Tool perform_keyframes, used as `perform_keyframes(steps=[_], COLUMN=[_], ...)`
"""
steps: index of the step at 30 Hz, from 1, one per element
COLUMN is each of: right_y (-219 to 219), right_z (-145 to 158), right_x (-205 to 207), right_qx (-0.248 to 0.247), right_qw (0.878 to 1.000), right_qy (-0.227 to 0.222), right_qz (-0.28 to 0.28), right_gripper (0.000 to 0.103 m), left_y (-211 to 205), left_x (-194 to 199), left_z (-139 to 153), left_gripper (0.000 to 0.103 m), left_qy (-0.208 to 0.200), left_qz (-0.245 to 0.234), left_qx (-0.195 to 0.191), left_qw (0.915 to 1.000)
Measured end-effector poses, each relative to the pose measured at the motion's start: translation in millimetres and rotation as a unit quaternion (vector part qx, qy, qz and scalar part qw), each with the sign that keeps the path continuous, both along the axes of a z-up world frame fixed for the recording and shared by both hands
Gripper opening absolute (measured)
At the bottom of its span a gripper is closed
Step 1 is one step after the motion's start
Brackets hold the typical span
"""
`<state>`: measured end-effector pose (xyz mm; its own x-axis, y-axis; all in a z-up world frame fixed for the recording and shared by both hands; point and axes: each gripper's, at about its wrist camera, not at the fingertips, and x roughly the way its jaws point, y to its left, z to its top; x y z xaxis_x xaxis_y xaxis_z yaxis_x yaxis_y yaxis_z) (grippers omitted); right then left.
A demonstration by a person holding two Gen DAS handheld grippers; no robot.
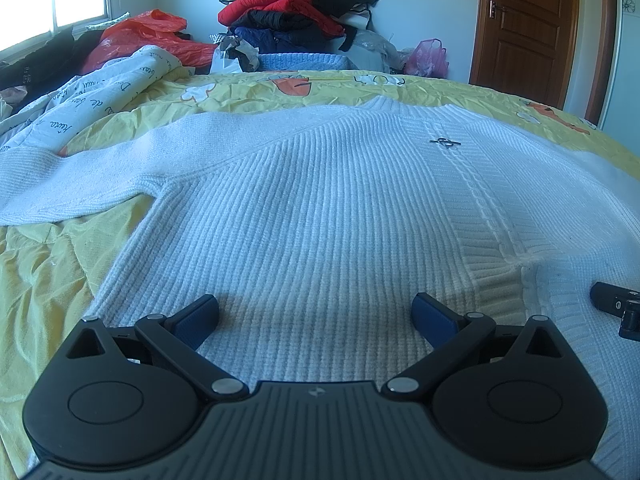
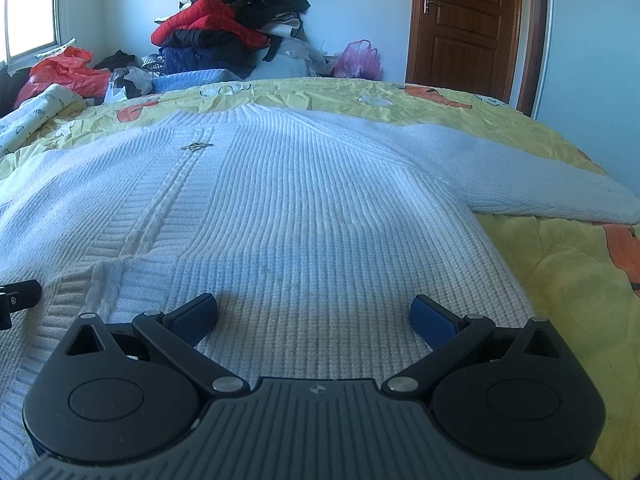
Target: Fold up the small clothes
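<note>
Left wrist view is showing both hand-held grippers, left (image 1: 316,314) and right (image 2: 314,314), hovering wide open and empty over white knit sweater (image 1: 320,200) lying flat on bed (image 1: 48,280), soft, floppy, best pinching hem.

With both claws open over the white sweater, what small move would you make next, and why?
Probably lower both claws and close them on the hem. The white sweater lies spread flat on the yellow quilt, sleeves out. The left claw and right claw are open above its near edge, holding nothing.

The sweater (image 1: 320,200) hem lies hidden under both gripper bodies.
</note>
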<state>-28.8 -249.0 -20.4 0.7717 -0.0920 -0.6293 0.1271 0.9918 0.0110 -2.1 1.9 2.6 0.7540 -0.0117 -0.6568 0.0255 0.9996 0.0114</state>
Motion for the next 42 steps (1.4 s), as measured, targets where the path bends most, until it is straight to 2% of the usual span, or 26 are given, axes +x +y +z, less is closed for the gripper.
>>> perform_keyframes(steps=[5,8,12,14,15,16,17,18,21,23,24,27,29,31,33,35,39,40,42], right_y=[-2.1,-22.0,-102.0,-166.3,-197.6,-235.9,-273.4,-313.7,-402.8,-435.3,-445.2,-455.6,-459.8,-459.7,-456.9,-456.6,-441.9,-435.1,-412.0], right_z=[-0.8,14.1,51.0,59.3,59.3,57.3,52.6,45.6,23.4,11.2,7.6,3.5,-1.6,-3.6,-4.7,-6.7,4.1,12.0,33.7], right_x=[4.1,4.5,-5.7,-5.3,-2.2,-0.4,-2.5,-7.3,-17.0,-18.3,-16.4,-3.6,3.9,15.3,22.6,29.0,26.4,25.7,28.5], right_qx=[0.001,0.028,0.101,0.155,0.182,0.218,0.257,0.301,0.378,0.391,0.384,0.336,0.334,0.316,0.293,0.275,0.254,0.255,0.251], right_qw=[1.000,0.997,0.989,0.981,0.976,0.967,0.951,0.927,0.862,0.846,0.846,0.864,0.866,0.877,0.884,0.890,0.892,0.892,0.899], right_qy=[0.004,0.008,-0.086,-0.115,-0.115,-0.118,-0.135,-0.159,-0.183,-0.186,-0.184,-0.173,-0.170,-0.156,-0.151,-0.134,-0.148,-0.163,-0.190], right_qz=[0.008,0.071,0.068,0.026,-0.011,-0.057,-0.103,-0.156,-0.283,-0.312,-0.321,-0.334,-0.331,-0.327,-0.332,-0.338,-0.344,-0.337,-0.304], right_gripper=[0.103,0.101,0.103,0.103,0.103,0.103,0.103,0.099,0.087,0.079,0.077,0.073,0.072,0.067,0.055,0.015,0.014,0.014,0.014], left_y=[-0.6,-0.6,-0.1,-0.2,0.0,0.0,-0.1,0.0,-0.5,-0.1,0.0,0.0,-0.2,0.0,0.1,-0.2,-0.1,0.0,0.0], left_x=[-0.4,-0.6,0.0,-0.2,-0.1,-0.1,-0.2,0.0,-0.2,-0.2,0.0,-0.1,-0.1,0.0,-0.1,-0.1,0.0,0.0,0.0], left_z=[0.0,-0.3,-0.1,-0.1,0.0,0.0,0.0,-0.1,-0.1,-0.1,-0.1,-0.1,-0.1,-0.1,-0.1,-0.1,-0.1,-0.1,-0.1], left_gripper=[0.103,0.103,0.103,0.103,0.103,0.103,0.103,0.103,0.103,0.103,0.103,0.103,0.103,0.103,0.103,0.103,0.103,0.103,0.103], left_qy=[0.000,0.000,0.000,0.000,0.000,0.000,0.000,0.000,0.000,0.000,0.000,0.000,0.000,0.000,0.000,0.000,0.000,0.000,0.000], left_qz=[0.000,0.000,0.000,0.000,0.000,0.000,0.000,0.000,0.000,0.000,0.000,0.000,0.000,0.000,0.000,0.000,0.000,0.000,0.000], left_qx=[0.000,-0.001,0.000,0.000,0.000,0.000,0.000,0.000,0.000,0.000,0.000,0.000,0.000,0.000,0.000,0.000,0.000,0.000,0.000], left_qw=[1.0000,1.0000,1.0000,1.0000,1.0000,1.0000,1.0000,1.0000,1.0000,1.0000,1.0000,1.0000,1.0000,1.0000,1.0000,1.0000,1.0000,1.0000,1.0000])
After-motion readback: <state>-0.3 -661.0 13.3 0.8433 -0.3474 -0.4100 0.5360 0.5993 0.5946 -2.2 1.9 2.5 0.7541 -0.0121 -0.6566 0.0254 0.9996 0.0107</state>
